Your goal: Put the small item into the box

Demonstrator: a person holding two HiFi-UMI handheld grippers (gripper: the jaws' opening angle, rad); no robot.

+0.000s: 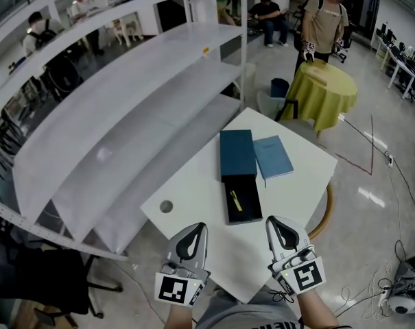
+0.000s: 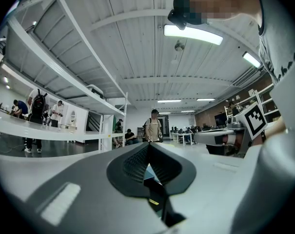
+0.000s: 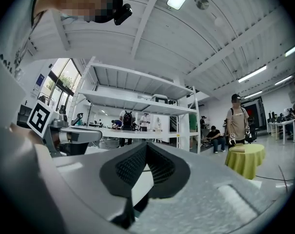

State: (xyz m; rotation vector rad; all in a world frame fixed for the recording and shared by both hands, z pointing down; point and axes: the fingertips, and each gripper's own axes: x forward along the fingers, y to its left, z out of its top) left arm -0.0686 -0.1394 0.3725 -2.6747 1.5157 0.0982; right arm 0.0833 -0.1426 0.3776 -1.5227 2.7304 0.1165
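A black open box [image 1: 243, 199] lies on the white table [image 1: 193, 190], and a small gold item [image 1: 235, 200] rests inside it. Just behind the box are a dark teal lid [image 1: 237, 153] and a lighter blue flat piece [image 1: 273, 156]. My left gripper [image 1: 199, 228] hovers over the table's near edge, left of the box, shut and holding nothing. My right gripper [image 1: 273, 223] hangs to the right of the box, also shut and holding nothing. In the left gripper view the jaws [image 2: 148, 149] meet, and the gold item [image 2: 154, 202] shows below them. The right gripper [image 3: 146, 149] shows its jaws pressed together.
A round grommet hole [image 1: 166, 206] is in the table at the left. White shelving [image 1: 125, 129] runs along the left side. A wooden chair back [image 1: 324, 216] curves under the table's right edge. Farther off, a person stands by a yellow-draped round table [image 1: 324, 91].
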